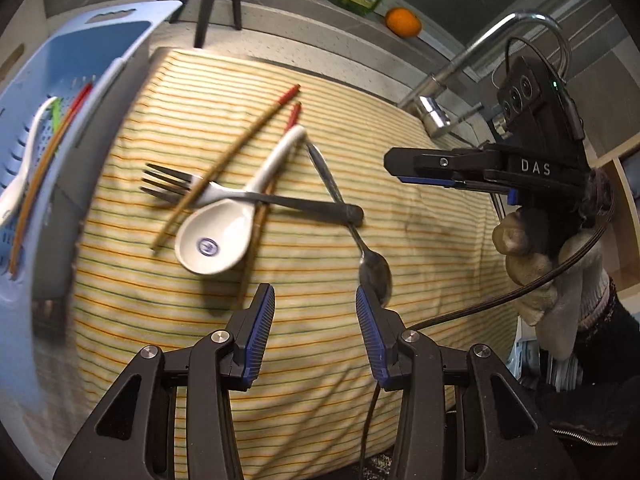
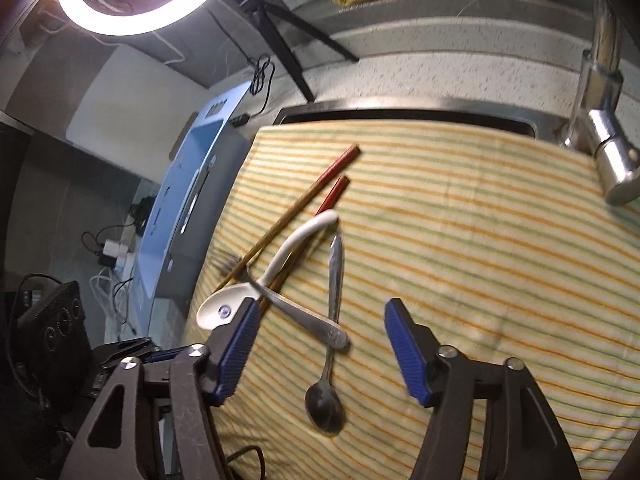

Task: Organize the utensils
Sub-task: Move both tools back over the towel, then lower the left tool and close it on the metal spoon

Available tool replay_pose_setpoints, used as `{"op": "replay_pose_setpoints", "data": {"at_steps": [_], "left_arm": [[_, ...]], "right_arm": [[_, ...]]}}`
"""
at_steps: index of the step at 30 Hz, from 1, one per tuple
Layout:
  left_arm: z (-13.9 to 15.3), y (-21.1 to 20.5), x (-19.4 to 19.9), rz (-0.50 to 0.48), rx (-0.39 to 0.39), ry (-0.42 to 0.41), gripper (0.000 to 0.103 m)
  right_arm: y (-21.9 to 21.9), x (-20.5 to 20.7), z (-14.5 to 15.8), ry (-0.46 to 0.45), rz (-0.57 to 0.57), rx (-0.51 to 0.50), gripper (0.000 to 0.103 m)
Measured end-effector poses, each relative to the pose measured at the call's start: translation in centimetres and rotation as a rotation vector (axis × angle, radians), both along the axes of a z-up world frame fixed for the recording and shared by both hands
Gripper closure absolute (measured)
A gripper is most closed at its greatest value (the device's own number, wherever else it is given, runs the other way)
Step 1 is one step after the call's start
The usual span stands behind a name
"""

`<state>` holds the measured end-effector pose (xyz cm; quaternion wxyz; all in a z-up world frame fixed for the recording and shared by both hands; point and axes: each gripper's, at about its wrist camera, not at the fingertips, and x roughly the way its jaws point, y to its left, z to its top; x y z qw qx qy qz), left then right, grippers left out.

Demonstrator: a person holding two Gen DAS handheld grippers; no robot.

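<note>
We hold the left hand-held gripper [image 1: 315, 312] and right hand-held gripper [image 2: 320, 336] partly open, holding nothing, over a striped cloth [image 1: 400, 240]. Beyond lie a metal spoon [image 2: 325, 404], fork [image 1: 256, 196], white ceramic spoon [image 1: 216, 240] and chopsticks [image 1: 240, 144], crossed mid-cloth; a blue basket [image 1: 120, 40] stands along the cloth's left edge.

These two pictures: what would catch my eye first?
A tangled pile of utensils on the striped cloth: a white soup spoon, a fork, a metal spoon and red-tipped chopsticks. A blue basket stands left of it, and both open claws hover above.
</note>
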<state>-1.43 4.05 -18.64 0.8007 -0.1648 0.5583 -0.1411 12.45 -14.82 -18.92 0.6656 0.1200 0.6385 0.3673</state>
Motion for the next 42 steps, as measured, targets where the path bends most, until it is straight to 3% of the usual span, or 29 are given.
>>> {"op": "replay_pose_setpoints", "data": {"at_steps": [11,20,31,39,42], "left_arm": [[-1.4,-4.6,-1.9,0.033,-0.013,0.011,0.062],[-1.7,-6.8,-0.6,0.071,0.016,-0.008,0.062],[-1.9,-4.3,-0.7,0.125,-0.113,0.024,0.064],[-2.6,-2.8,-0.2,0.146,-0.114,0.041,0.065],[-3.4,-3.9,0.5,0.107,-0.108,0.065,0.079]], "right_arm": [[-2.9,0.4,0.2,0.091,0.096,0.06,0.063],[-1.9,-0.5,-3.4,0.218,0.173,0.104,0.075],[-0.3,-1.3,-5.1,0.264,0.194,0.117,0.077],[-0.1,-1.7,-6.5,0.301,0.183,0.104,0.081],[-0.4,-1.6,-6.6,0.314,0.168,0.107,0.082]]}}
